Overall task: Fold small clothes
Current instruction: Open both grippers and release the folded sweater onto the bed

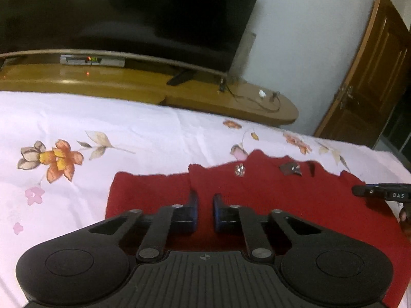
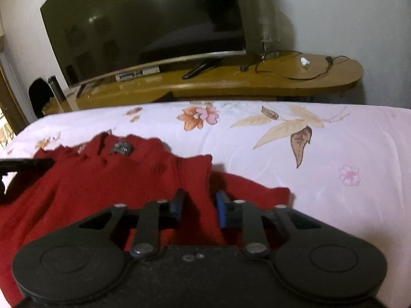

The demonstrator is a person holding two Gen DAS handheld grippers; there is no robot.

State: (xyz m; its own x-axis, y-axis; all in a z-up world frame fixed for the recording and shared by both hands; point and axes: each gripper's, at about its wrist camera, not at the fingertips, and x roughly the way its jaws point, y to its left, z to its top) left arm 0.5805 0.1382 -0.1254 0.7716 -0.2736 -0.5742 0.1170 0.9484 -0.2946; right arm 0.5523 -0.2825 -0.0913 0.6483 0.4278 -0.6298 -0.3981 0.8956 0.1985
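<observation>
Bed with a flowered sheet (image 1: 115,123), a red top (image 1: 269,195) spread flat on it near the front edge, neck end away from the cameras, a shiny brooch (image 1: 240,170) and a darker ornament (image 1: 290,168) near the collar. Left gripper (image 1: 205,202) sits low over the left part of the top, just beside the seam where a side panel or sleeve (image 1: 149,192) meets the body. Its jaws are all but closed with only a slit showing red between them, and I can't tell if a thin layer is nipped there. Right gripper (image 2: 200,205) is over the other side of the top, and its jaws look clamped on a raised ridge of red knit that runs up from between them to the frilled edge (image 2: 205,157); a further flap (image 2: 257,190) lies flat to the right of it. Each tool's tip shows at the edge of the other's view, so they are well apart across the garment. Behind are a tv (image 2: 143,20) on a wooden stand (image 2: 282,77) and a door (image 1: 372,64), none of them in play. Step judged: early, top still mostly unfolded, both sides being taken up for the first fold. Next move likely needs a firm hold on the left matching the right, then both edges lifted together and carried over evenly so the knit lands flat without bunching or catching on the brooch
</observation>
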